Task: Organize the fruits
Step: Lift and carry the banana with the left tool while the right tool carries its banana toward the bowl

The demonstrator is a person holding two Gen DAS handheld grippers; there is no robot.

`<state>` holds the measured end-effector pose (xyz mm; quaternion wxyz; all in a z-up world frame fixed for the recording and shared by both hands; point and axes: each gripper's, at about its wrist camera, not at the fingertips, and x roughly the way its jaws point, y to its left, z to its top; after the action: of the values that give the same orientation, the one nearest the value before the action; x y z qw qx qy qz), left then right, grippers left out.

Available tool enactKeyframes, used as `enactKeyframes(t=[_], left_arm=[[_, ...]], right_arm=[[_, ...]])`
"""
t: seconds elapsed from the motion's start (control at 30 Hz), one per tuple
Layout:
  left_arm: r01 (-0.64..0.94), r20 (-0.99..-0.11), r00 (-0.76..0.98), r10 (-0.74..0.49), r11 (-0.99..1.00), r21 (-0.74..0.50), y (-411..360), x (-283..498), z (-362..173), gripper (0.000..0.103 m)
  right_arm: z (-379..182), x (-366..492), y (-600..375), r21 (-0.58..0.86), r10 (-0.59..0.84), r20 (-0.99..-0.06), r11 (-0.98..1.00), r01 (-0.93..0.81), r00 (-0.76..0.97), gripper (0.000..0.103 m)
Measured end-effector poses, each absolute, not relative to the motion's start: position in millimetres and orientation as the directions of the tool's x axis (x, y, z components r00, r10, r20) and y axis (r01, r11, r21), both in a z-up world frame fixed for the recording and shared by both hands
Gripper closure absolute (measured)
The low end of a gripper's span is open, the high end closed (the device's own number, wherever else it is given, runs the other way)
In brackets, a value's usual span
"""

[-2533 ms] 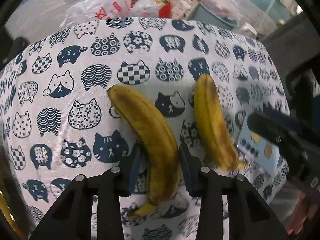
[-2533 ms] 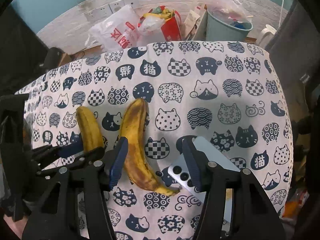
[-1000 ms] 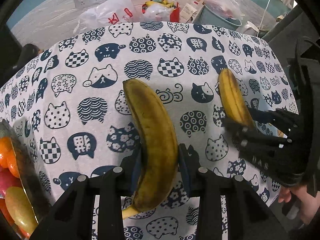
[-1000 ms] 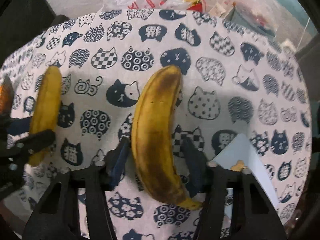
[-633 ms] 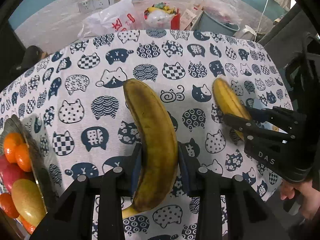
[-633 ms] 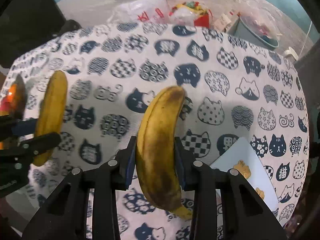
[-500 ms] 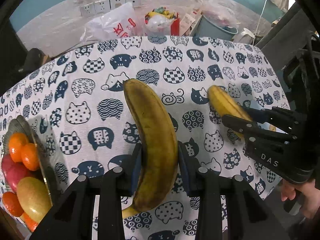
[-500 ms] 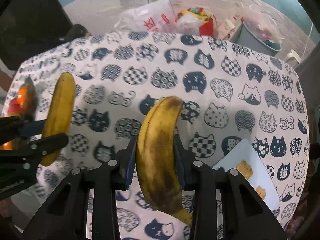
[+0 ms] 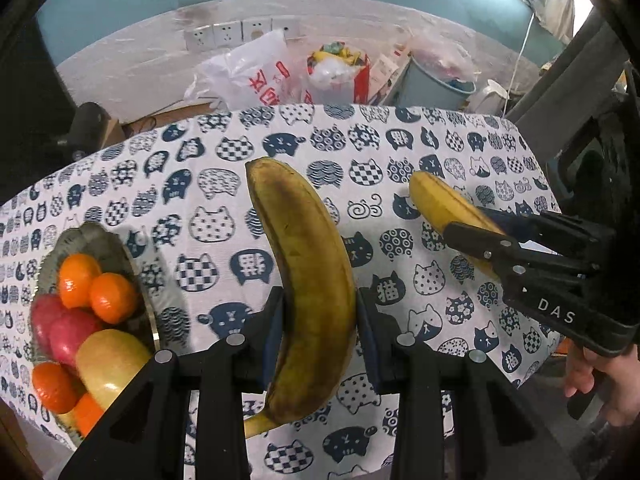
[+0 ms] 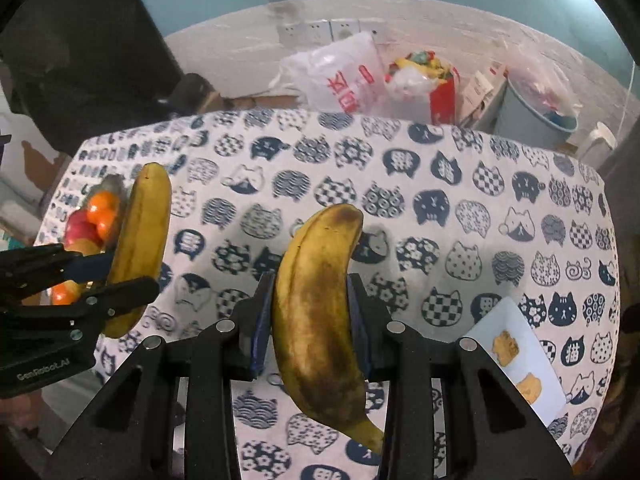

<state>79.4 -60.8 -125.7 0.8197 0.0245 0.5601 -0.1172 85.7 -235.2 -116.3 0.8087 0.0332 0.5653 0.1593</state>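
Observation:
My left gripper [image 9: 320, 320] is shut on a brown-spotted banana [image 9: 308, 272] and holds it above the cat-print tablecloth [image 9: 208, 184]. My right gripper [image 10: 310, 312] is shut on a second spotted banana [image 10: 316, 304], also lifted off the cloth. Each view shows the other gripper with its banana: the right one in the left wrist view [image 9: 444, 204], the left one in the right wrist view [image 10: 142, 240]. A metal fruit bowl [image 9: 104, 248] with oranges [image 9: 96, 288], red fruit and a yellow apple sits at the table's left, below and left of my left gripper.
A white phone [image 10: 520, 364] with a cartoon case lies near the table's right front corner. Beyond the far edge stand a white plastic bag [image 9: 256, 76], a red bag and a grey bin [image 9: 432, 84] on the floor. Wall sockets [image 9: 240, 32] are behind.
Both grippers closed on their bananas and lifted them off the cloth. Both have risen further and the fruit bowl has come into view at the left.

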Motion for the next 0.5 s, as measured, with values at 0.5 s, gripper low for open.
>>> enactKeyframes(t=[0.5], left_arm=[[0.123, -0.91, 0.392, -0.137, 0.988, -0.096, 0, 62, -102, 0.068]], right_arm=[[-78, 91, -180, 0.308, 0.407, -0.851, 0.899, -0.313, 0.332, 0.069]])
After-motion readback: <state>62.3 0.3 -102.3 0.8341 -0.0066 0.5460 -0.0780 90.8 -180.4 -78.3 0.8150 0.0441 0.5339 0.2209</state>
